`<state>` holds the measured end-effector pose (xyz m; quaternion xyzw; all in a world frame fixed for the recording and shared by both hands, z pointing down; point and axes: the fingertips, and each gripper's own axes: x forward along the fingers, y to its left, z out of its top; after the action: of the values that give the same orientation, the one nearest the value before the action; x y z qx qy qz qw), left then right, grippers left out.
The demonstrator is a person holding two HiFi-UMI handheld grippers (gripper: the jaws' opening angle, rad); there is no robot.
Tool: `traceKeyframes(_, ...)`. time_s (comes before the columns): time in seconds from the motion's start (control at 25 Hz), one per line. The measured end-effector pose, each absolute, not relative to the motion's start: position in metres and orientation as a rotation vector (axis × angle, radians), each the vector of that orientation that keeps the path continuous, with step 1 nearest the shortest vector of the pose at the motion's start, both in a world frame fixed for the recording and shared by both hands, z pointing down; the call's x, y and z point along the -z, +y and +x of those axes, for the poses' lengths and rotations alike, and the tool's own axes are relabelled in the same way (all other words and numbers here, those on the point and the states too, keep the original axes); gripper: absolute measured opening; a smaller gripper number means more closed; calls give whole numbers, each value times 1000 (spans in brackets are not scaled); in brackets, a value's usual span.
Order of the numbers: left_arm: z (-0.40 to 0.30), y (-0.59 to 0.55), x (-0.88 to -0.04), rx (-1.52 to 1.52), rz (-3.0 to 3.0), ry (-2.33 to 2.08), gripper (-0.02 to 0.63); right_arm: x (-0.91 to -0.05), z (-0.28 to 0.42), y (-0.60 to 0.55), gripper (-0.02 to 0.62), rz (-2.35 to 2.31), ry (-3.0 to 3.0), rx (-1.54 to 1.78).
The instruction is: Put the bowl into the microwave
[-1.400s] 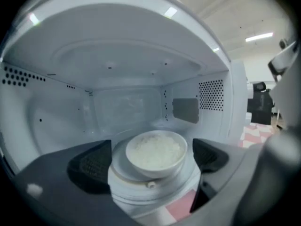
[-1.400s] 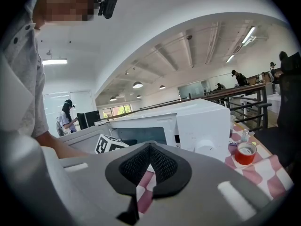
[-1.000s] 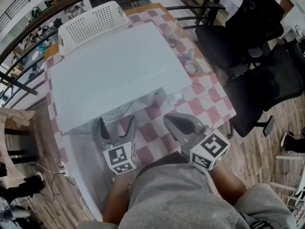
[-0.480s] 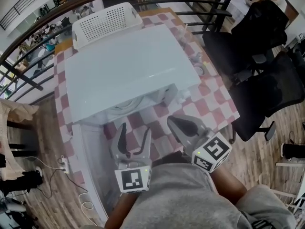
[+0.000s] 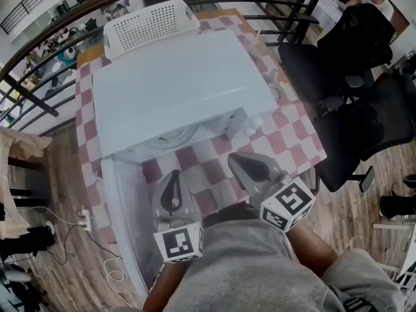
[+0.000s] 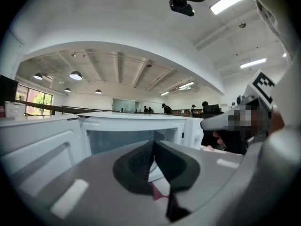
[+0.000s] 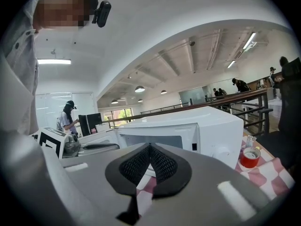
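The white microwave [image 5: 182, 90] stands on a red-and-white checked table [image 5: 292, 135]. Its door [image 5: 123, 207] hangs open toward the left. A curved white rim, seemingly the bowl [image 5: 179, 136], shows just inside the cavity opening. My left gripper [image 5: 172, 177] hovers in front of the opening, beside the door. Its jaws have just been closing and now meet with nothing between them. My right gripper [image 5: 234, 161] floats over the table to the right, also shut and empty. The microwave [image 6: 136, 126] fills the left gripper view beyond the left gripper [image 6: 153, 147]. Past the right gripper [image 7: 150, 149] stands the microwave [image 7: 197, 126].
A white perforated basket [image 5: 153, 21] sits behind the microwave. A red roll [image 7: 249, 157] and small items [image 5: 276, 86] lie on the table's right side. Black office chairs [image 5: 364, 109] stand to the right, and a dark railing [image 5: 39, 90] runs behind.
My left gripper has pulled back from the microwave opening and risen, and its jaws went from wide open to shut. The right gripper has barely shifted.
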<state>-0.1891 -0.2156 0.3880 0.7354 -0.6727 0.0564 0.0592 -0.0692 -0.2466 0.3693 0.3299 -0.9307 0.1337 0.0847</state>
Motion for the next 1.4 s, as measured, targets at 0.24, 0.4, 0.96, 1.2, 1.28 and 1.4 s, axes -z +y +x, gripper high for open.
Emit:
traceKeyframes(0.24, -198, -208, -396, -197, 2158, -2076, 11, -381, -74, -244, -2, 933, -2740, -378)
traceKeyframes(0.4, -191, -203, -399, -227, 2163, -2082, 11, -391, -66, -243, -2, 920, -2730, -424)
traceKeyframes(0.96, -121, -171, -396, -312, 2220, -2043, 11, -395, 28, -212, -2, 1063, -2725, -524)
traceKeyframes(1.2, -84, -139, -388, -310, 2237, -2065, 11, -392, 70, -187, -2, 1088, -2736, -539)
traceKeyframes(1.28, -76, -123, -384, -304, 2232, -2082, 11, -391, 78, -173, -2, 1080, -2750, -533)
traceKeyframes(1.4, -65, -100, -379, -294, 2226, -2105, 11, -388, 88, -151, -2, 1063, -2757, -509)
